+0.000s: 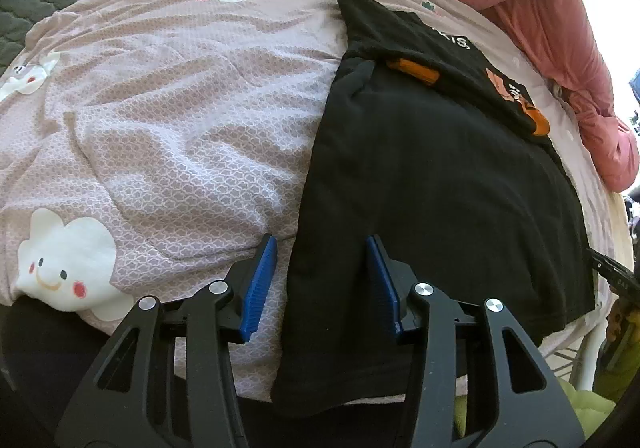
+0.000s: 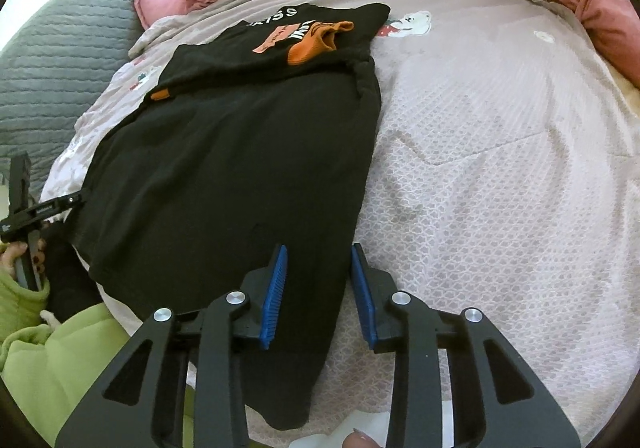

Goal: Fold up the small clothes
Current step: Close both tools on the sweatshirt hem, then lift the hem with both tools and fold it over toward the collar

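A pink patterned bedspread (image 2: 500, 168) lay beneath both grippers. The black garment (image 2: 232, 168) lay flat ahead, its top already folded over. The right gripper (image 2: 318, 288) and left gripper (image 1: 322, 280) each straddled a near hem corner, blue pads apart, not visibly clamped. Judged step: securing corners; next requires pinching and lifting forward.

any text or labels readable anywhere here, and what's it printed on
"KISS", white letters, partly cut off by a fold: on the black shirt near its collar end.
Orange patch on the shirt: small dark print, too blurred to read.
White letters beside the orange collar: partly hidden, unreadable.
Bedsheet: cartoon pictures only.
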`<state>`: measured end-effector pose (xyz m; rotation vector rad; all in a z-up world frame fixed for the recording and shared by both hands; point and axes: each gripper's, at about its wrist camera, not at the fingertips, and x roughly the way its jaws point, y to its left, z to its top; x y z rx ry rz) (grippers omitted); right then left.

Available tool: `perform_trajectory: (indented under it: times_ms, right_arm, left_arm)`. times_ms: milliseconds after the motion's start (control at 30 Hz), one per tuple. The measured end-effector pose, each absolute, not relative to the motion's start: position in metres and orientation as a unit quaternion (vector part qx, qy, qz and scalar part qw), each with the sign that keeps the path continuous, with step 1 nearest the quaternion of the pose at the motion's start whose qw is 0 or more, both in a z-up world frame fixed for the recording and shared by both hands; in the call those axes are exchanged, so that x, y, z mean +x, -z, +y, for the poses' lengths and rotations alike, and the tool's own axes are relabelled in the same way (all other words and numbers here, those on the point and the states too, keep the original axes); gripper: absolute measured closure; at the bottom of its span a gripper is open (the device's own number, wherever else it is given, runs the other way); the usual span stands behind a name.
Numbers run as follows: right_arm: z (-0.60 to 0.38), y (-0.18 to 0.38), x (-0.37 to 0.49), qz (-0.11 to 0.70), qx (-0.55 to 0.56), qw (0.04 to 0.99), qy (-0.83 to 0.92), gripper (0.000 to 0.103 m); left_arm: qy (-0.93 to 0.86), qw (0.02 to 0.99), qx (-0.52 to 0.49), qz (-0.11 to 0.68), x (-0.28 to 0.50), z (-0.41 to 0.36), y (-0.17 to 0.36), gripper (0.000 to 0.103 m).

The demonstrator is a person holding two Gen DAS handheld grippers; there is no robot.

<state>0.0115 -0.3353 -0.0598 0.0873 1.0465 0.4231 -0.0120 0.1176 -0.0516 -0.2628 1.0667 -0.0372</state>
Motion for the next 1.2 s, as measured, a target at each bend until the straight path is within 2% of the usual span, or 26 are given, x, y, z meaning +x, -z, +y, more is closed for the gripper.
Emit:
perform_trajectory:
  times_ms: [100,200,267,300,467,500,533,567,633,1200]
  right_arm:
    - [-0.333,0.061,0.014,0.494,0.049,0.842,-0.213,0.072]
    - [-0.331,0.064,0.014,0.491,0.049,0.842,-0.22,0.072]
    - [-0.33,0.063,0.013,0.489,0.046,0.843,-0.222,0.079]
    - [-0.329,0.062,0.013,0.487,0.043,0.843,-0.224,0.084]
    - [-0.329,0.06,0.01,0.487,0.036,0.84,-0.236,0.081]
    - [-0.329,0.06,0.01,0.487,0.034,0.84,-0.235,0.081]
    - [-0.329,0.061,0.01,0.488,0.038,0.84,-0.235,0.081]
    - [-0.329,0.062,0.011,0.488,0.039,0.84,-0.235,0.082]
    - [-0.329,0.058,0.012,0.483,0.039,0.843,-0.234,0.094]
    - [-0.355,-0.009,0.041,0.37,0.078,0.891,-0.251,0.095]
  left_arm:
    - [0.018,0.853,-0.119,0.508,-0.01,0.114,0.053,0.058]
    - [0.016,0.854,-0.11,0.508,-0.009,0.111,0.054,0.058]
    - [0.013,0.855,-0.107,0.507,-0.009,0.11,0.054,0.06]
    - [0.013,0.856,-0.103,0.507,-0.01,0.11,0.054,0.065]
    - [0.018,0.858,-0.089,0.506,-0.01,0.103,0.051,0.083]
    - [0.022,0.858,-0.091,0.505,-0.01,0.102,0.051,0.093]
    - [0.024,0.859,-0.091,0.504,-0.011,0.101,0.05,0.098]
    - [0.019,0.863,-0.085,0.498,-0.012,0.097,0.047,0.098]
    - [0.016,0.87,-0.063,0.489,-0.014,0.089,0.039,0.099]
    - [0.017,0.901,-0.106,0.419,0.014,0.107,-0.028,0.1]
